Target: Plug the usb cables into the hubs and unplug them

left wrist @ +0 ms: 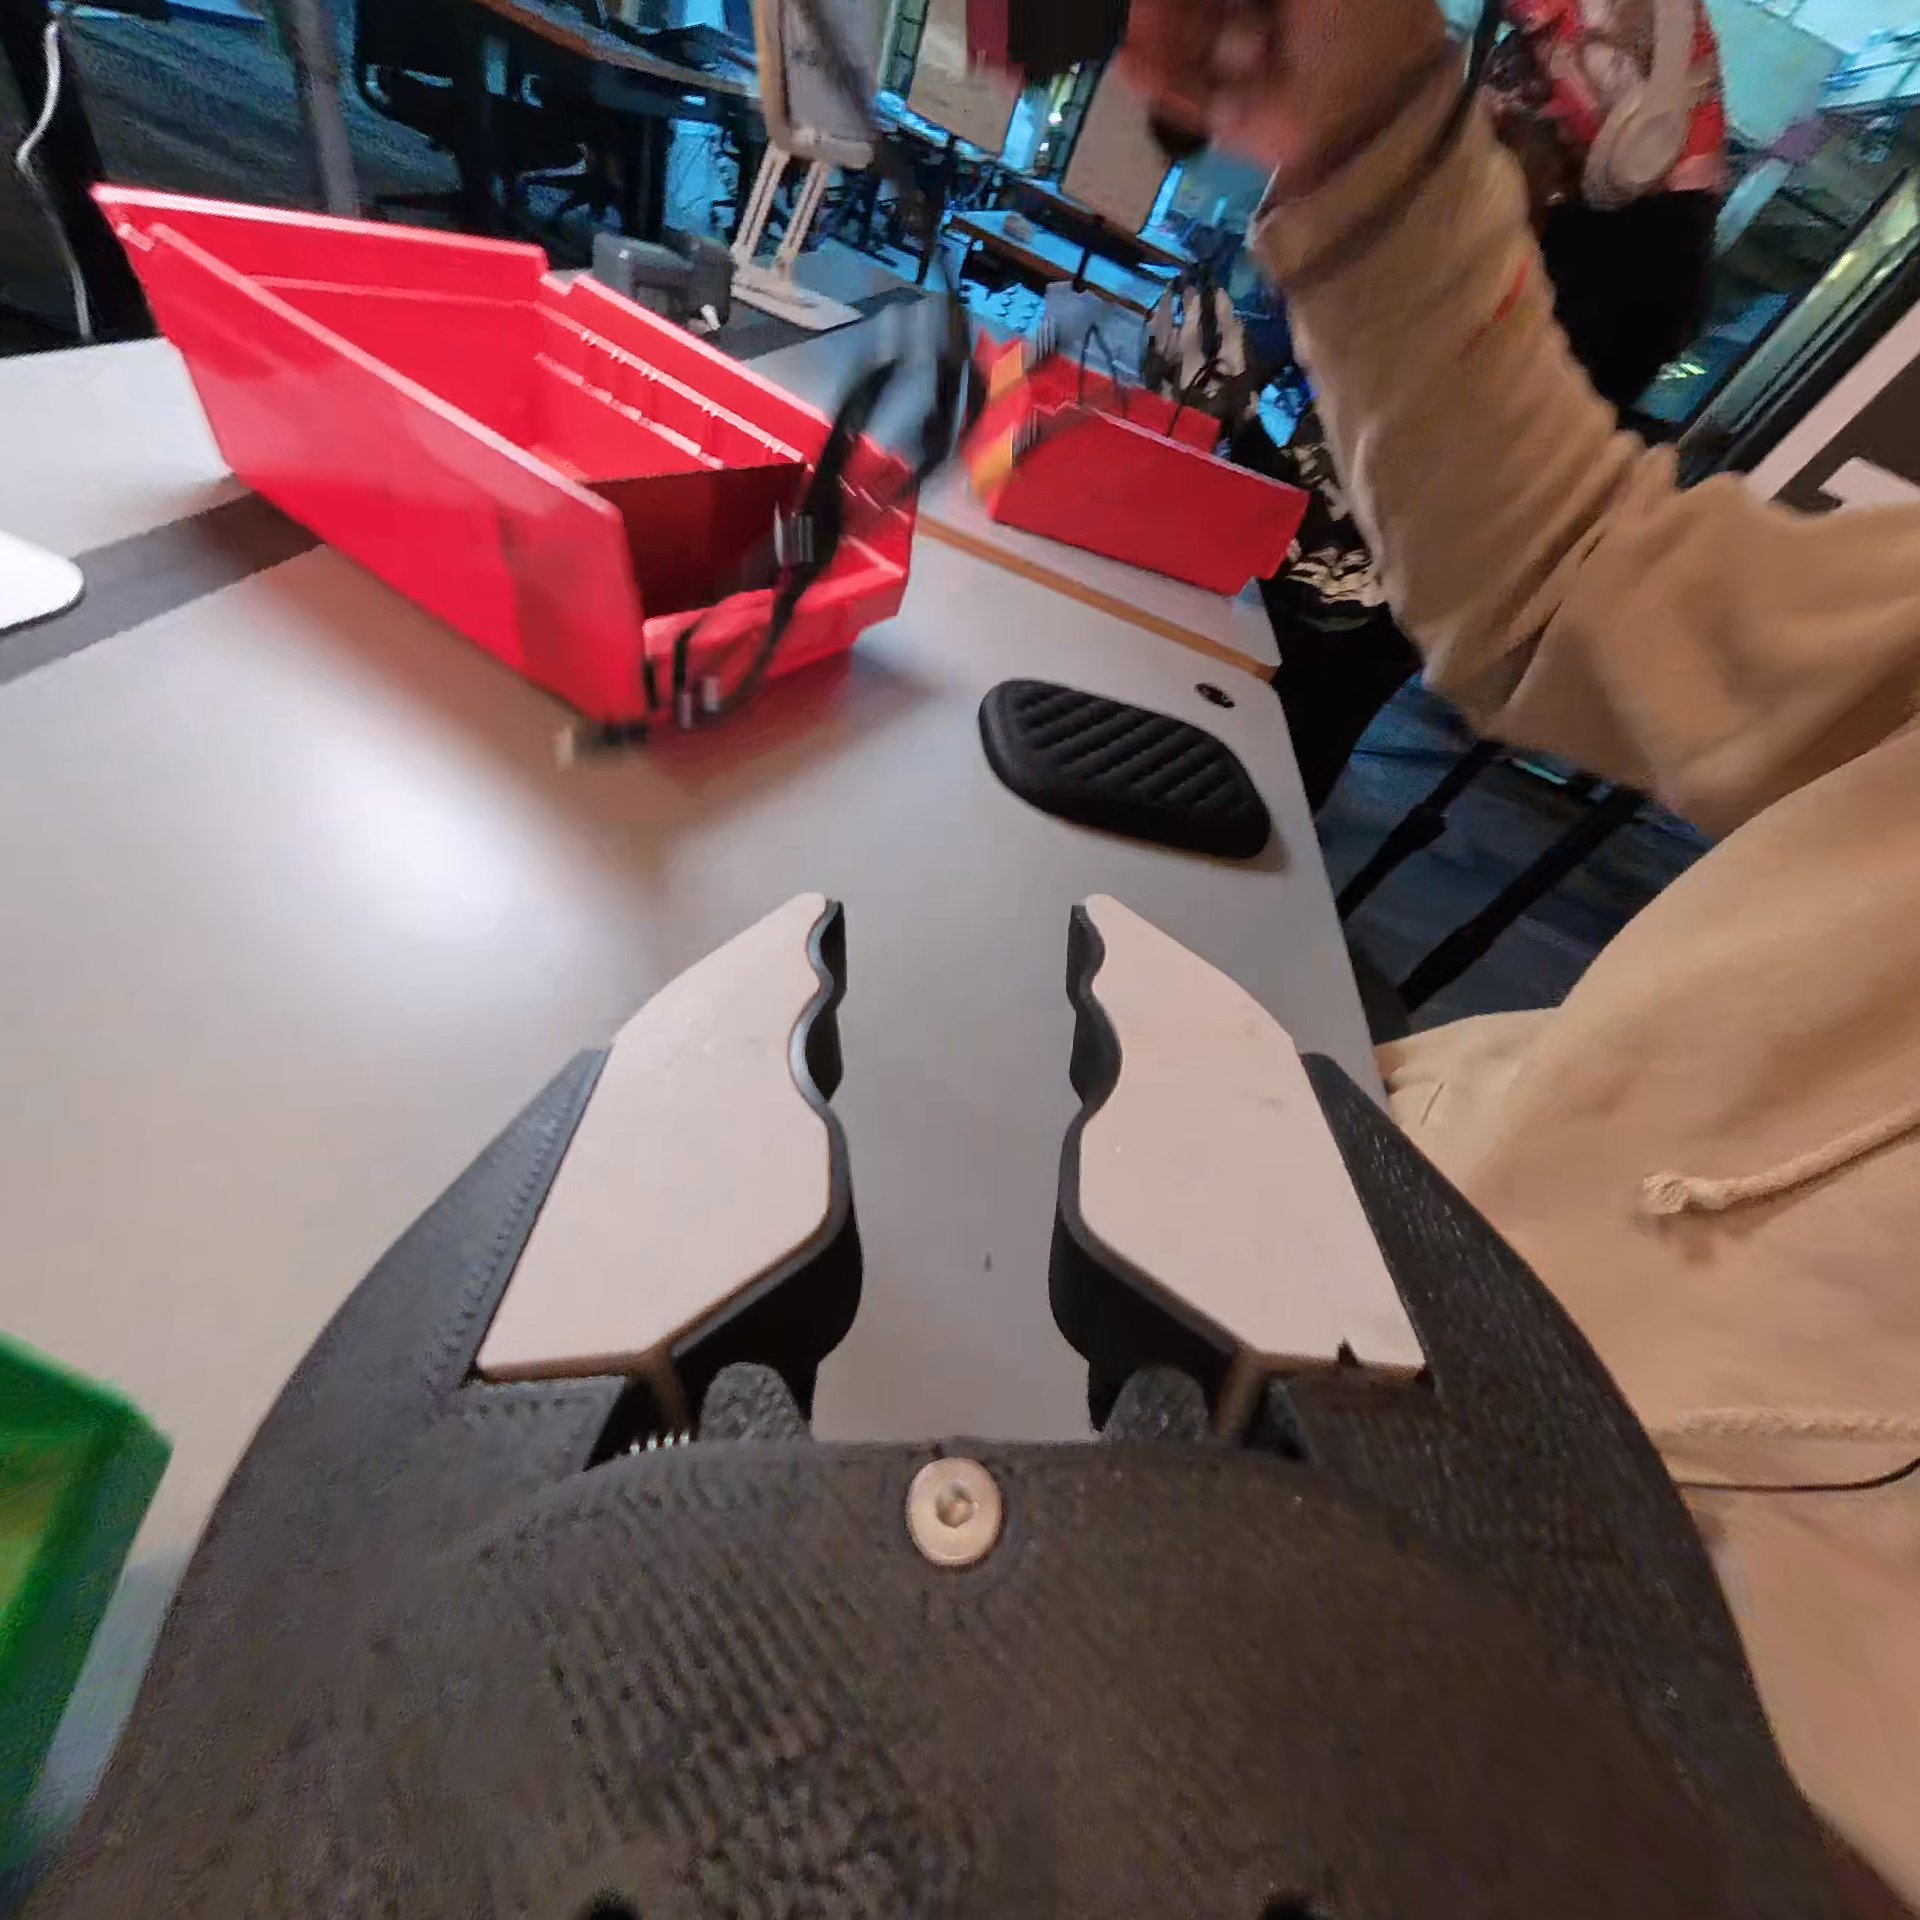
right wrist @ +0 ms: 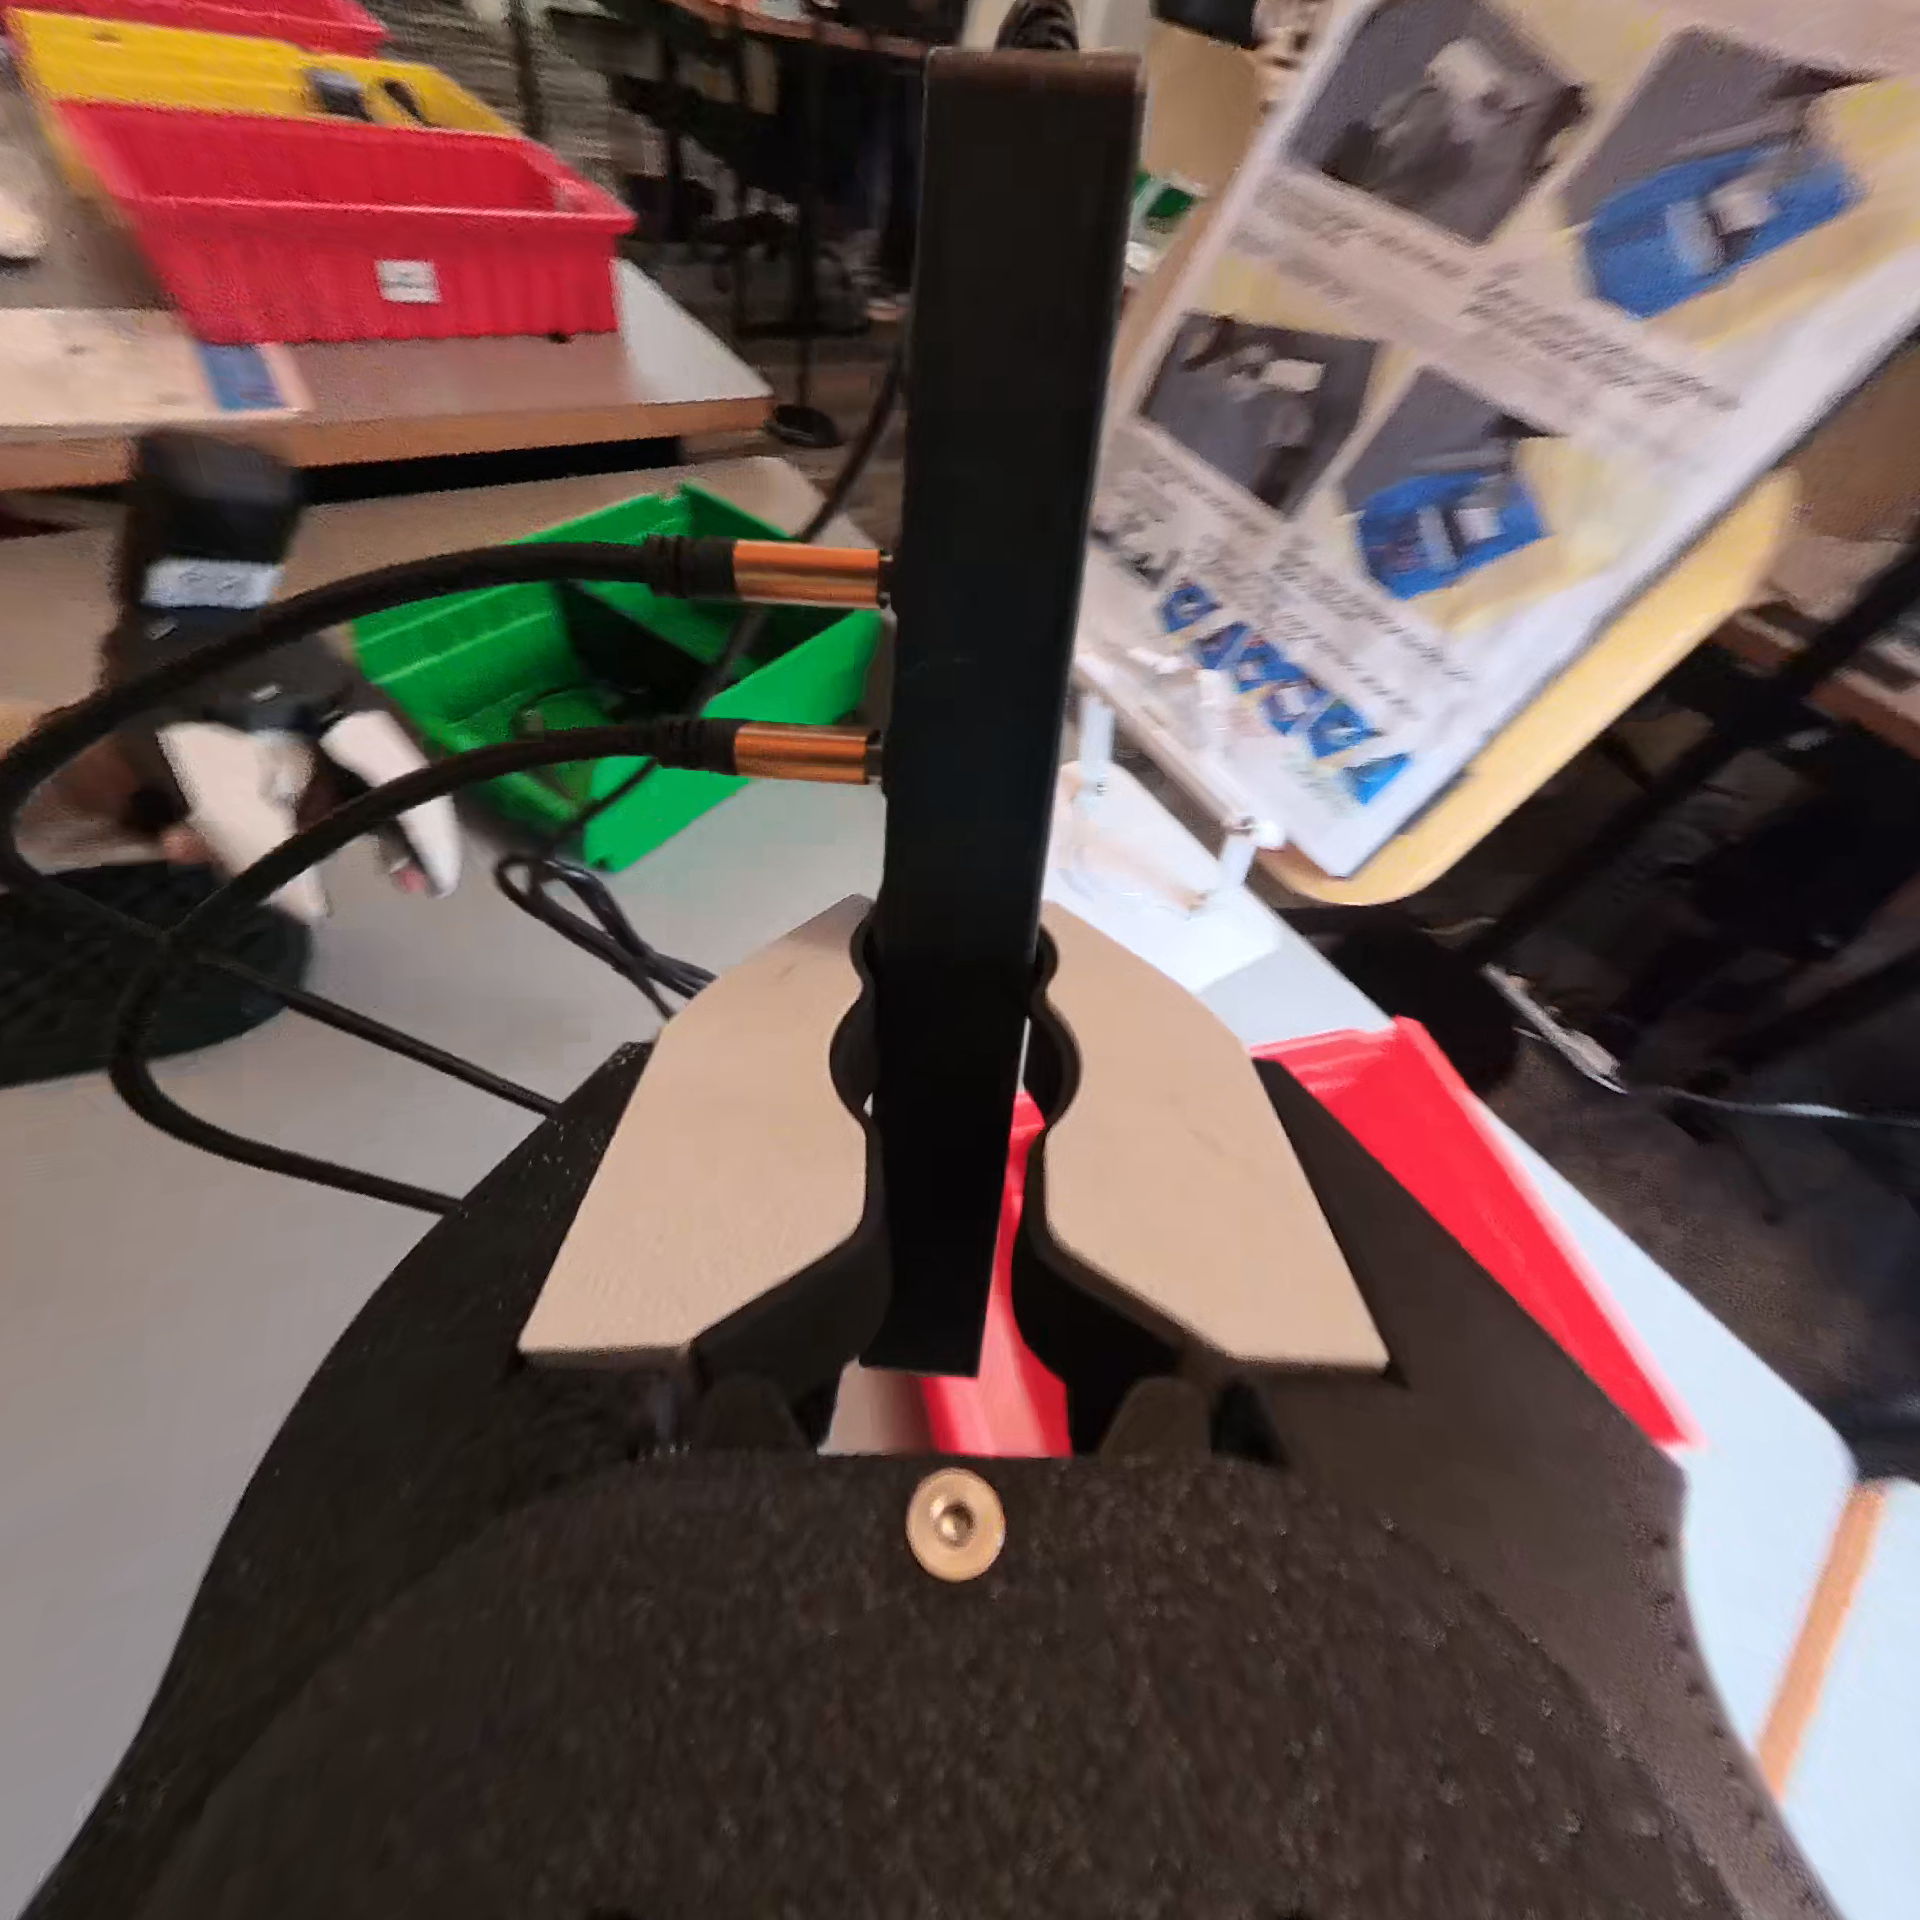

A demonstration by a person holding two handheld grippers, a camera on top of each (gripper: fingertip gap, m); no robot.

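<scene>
The left wrist view sits low over the grey table (left wrist: 312, 935), looking forward along its own fingers toward a red bin (left wrist: 468, 447) some way off. The right wrist view rides higher and faces back across the same table, close behind a black hub (right wrist: 1008, 520). Both share the tabletop, and probably the same green bin (right wrist: 623, 665), blurred in the left view.

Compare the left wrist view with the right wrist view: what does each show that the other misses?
Left only: its own open, empty tool over the grey table, a black ribbed pad, a beige sleeve. Right only: the right tool shut on a black hub with two orange-tipped cables plugged in, and a poster. Both: red bins and a green bin.
</scene>
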